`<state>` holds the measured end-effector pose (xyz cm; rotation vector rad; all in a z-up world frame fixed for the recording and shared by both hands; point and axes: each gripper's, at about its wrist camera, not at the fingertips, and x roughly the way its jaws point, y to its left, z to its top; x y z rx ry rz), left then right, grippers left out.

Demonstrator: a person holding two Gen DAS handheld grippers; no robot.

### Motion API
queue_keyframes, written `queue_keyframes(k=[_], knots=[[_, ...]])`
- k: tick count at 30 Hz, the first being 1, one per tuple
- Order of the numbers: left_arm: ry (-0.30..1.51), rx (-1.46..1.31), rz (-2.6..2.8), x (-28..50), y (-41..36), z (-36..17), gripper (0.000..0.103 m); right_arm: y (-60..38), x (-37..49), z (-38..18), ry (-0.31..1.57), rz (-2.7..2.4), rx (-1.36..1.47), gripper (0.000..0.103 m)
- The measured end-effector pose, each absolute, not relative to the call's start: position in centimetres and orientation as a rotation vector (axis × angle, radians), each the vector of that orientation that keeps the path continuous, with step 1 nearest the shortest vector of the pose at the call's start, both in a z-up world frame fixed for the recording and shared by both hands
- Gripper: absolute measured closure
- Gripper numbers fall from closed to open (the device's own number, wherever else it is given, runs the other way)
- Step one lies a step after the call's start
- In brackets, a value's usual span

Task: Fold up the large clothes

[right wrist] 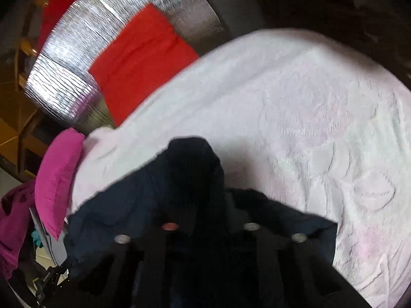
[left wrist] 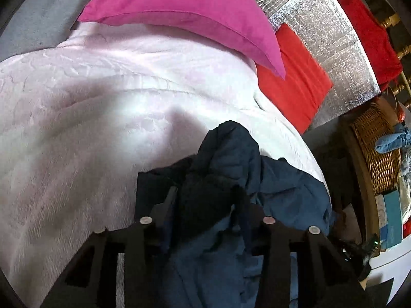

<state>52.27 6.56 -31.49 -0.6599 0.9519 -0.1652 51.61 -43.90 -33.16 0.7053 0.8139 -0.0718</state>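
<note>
A dark navy blue jacket (left wrist: 282, 187) lies bunched near the edge of a bed covered by a pale pink blanket (left wrist: 90, 107). My left gripper (left wrist: 205, 200) is shut on a dark fold of the jacket, which fills the gap between its fingers. In the right wrist view the jacket (right wrist: 128, 205) spreads under and in front of my right gripper (right wrist: 205, 205), which is shut on a dark bunch of it. The blanket (right wrist: 295, 102) fills the right side there. The fingertips of both grippers are hidden in the fabric.
A magenta pillow (left wrist: 179, 7) and a red pillow (left wrist: 295, 84) lie at the head of the bed against silver foil padding (left wrist: 334, 38). A wicker basket (left wrist: 377, 148) with blue cloth stands beside the bed. The magenta pillow (right wrist: 56, 174) is at the left in the right wrist view.
</note>
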Motion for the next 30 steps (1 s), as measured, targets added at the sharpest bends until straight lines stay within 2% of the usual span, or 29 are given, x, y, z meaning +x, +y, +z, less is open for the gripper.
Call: queue_keyframes(k=[3,6,8,10,11,12,13,14,19,26,30], knots=[[0.949,-0.594,-0.14,52.0,6.1,-31.5,0.059,-43.5,51.4,-32.3,0.776,-0.083,0.679,0.092],[0.979,-0.591,-0.126,52.1,5.8,-32.0,0.056,-43.4,52.1,-35.7,0.883,-0.113,0.696,0.09],[0.984,-0.601,-0.114,51.4,6.2,-31.0,0.042,-43.9,51.4,-35.5,0.864,-0.11,0.739,0.087],[0.946,-0.599,-0.107,50.2,6.6,-29.5,0.04,-44.2,50.3,-34.1,0.842,-0.108,0.768,0.078],[0.904,-0.596,-0.107,49.1,7.0,-28.1,0.036,-44.3,49.1,-33.1,0.816,-0.094,0.782,0.058],[0.877,-0.593,-0.113,48.2,7.2,-27.0,0.033,-44.6,48.2,-32.3,0.8,-0.09,0.781,0.03],[0.848,-0.591,-0.124,47.0,7.3,-25.9,0.027,-44.4,46.4,-30.9,0.757,-0.093,0.756,0.023],[0.82,-0.585,-0.138,45.8,7.4,-24.9,0.024,-44.2,45.1,-30.0,0.741,-0.097,0.725,0.022],[0.824,-0.528,-0.165,41.3,6.4,-24.1,0.023,-44.3,38.3,-28.5,0.769,-0.011,0.744,0.024],[0.943,-0.654,-0.076,34.0,9.3,-29.4,0.023,-44.8,29.1,-31.6,0.853,0.146,0.995,0.024],[1.016,-0.828,-0.052,31.9,11.3,-32.7,0.023,-42.2,28.6,-34.7,0.959,0.171,1.056,0.024]])
